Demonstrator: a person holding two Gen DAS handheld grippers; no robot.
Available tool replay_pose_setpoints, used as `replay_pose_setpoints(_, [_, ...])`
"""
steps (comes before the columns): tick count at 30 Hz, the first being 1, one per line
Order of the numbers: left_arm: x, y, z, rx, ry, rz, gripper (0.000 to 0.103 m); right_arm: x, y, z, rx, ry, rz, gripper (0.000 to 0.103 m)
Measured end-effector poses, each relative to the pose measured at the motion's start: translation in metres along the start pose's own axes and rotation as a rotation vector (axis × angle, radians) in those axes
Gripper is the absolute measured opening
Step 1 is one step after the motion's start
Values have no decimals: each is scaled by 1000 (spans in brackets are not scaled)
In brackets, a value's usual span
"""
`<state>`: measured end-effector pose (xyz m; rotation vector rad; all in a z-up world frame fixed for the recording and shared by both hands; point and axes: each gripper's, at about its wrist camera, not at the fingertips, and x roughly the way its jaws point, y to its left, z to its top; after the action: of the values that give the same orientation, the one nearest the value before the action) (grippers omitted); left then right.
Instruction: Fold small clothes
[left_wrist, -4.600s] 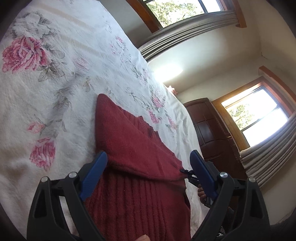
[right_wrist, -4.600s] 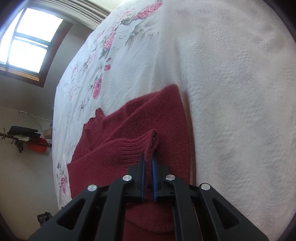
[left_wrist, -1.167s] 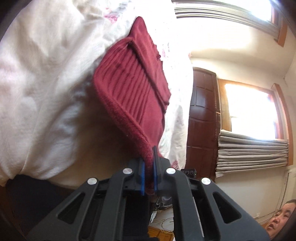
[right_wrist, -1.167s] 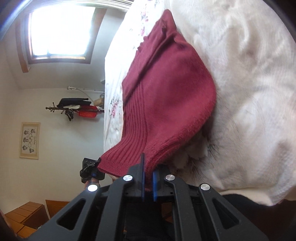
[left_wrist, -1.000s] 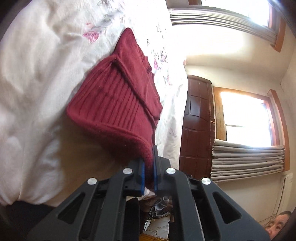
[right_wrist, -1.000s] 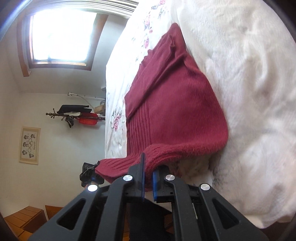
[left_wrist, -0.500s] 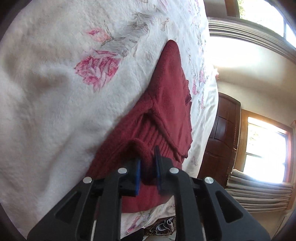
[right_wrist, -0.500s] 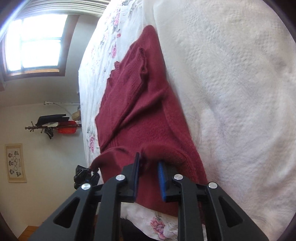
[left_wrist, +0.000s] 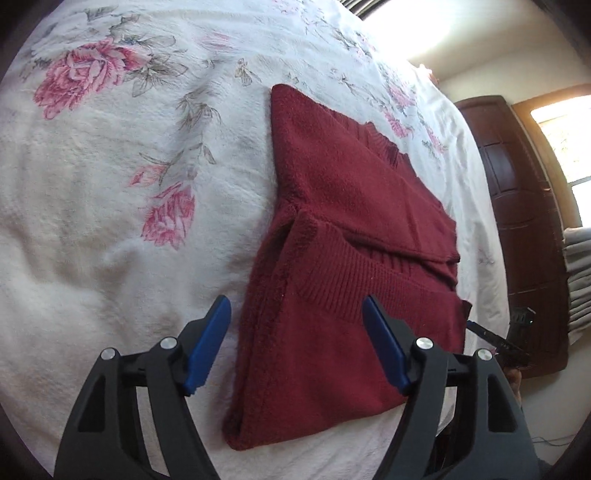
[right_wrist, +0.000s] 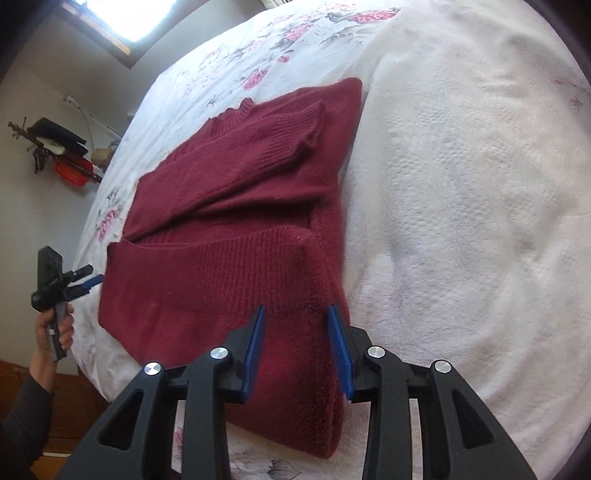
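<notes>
A dark red knitted sweater lies on the bed with its sleeves folded across the chest and its ribbed hem folded up over the body. My left gripper hovers open just above the near left corner of the fold, holding nothing. In the right wrist view the same sweater lies flat, and my right gripper stands open over the near right corner of the hem. The left gripper shows there at the sweater's far side, held by a hand.
The white bedspread with pink roses covers the bed; its edge runs close behind the sweater's near side. A dark wooden door and a bright window stand past the bed. A coat rack with a red item hangs on the far wall.
Both grippers carried the hem up from the bed edge and laid it over the sweater. They were shut on it half a second ago; now both are open and the hem lies free.
</notes>
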<state>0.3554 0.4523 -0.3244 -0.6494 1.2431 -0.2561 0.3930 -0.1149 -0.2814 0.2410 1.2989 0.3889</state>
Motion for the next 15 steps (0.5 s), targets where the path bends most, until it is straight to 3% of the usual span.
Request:
replay_pose_setpoints(2, [15, -4, 1, 25, 39, 21, 73, 7, 4, -3, -23, 7, -26, 36])
replay_pose_setpoints(4, [28, -9, 1, 72, 75, 40, 61, 8, 7, -4, -50, 0, -47, 34])
replay_pose_setpoints(6, [33, -20, -2, 146, 85, 75, 31, 2, 12, -5, -78, -24, -58, 20])
replay_pose_setpoints(7, [35, -23, -3, 167, 85, 91, 24, -1, 13, -6, -93, -34, -62, 16])
replay_pose_setpoints(8, [34, -24, -4, 183, 77, 109, 10, -3, 14, -6, -103, -41, -70, 13])
replay_pose_setpoints(15, [16, -30, -13, 242, -33, 131, 9, -3, 18, -8, -135, -43, -76, 12])
